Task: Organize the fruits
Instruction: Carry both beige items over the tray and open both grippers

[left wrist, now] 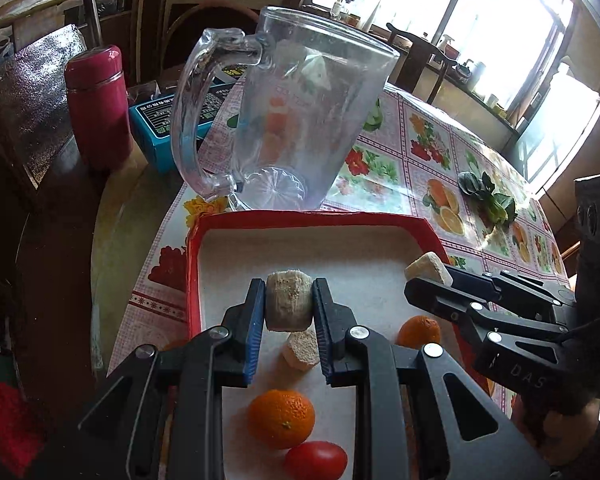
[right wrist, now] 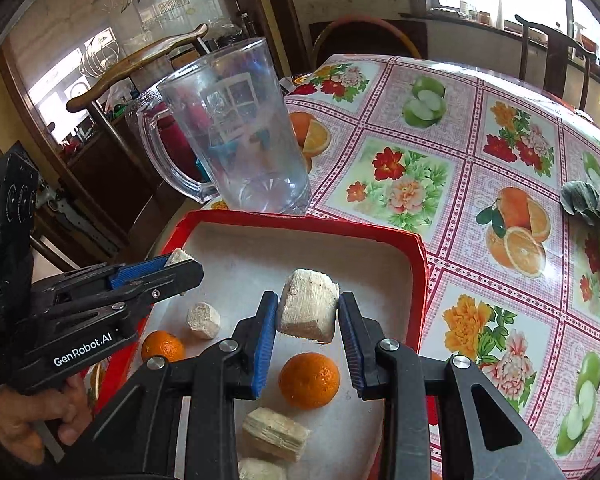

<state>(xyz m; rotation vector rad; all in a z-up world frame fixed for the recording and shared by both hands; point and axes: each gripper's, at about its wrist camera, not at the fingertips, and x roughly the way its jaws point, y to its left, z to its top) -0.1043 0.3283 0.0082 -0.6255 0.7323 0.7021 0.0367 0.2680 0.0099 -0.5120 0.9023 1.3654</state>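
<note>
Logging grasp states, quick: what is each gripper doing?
Left gripper: shut on a pale fruit chunk.
Right gripper: shut on another pale chunk.

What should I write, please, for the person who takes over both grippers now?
Left gripper: shut on a pale fruit chunk above the red tray.
Right gripper: shut on another pale chunk above the same tray.
In the tray: oranges, a tomato, more chunks.
The clear pitcher behind the tray looks empty.
Left: place both chunks, then sort the rest.
</note>
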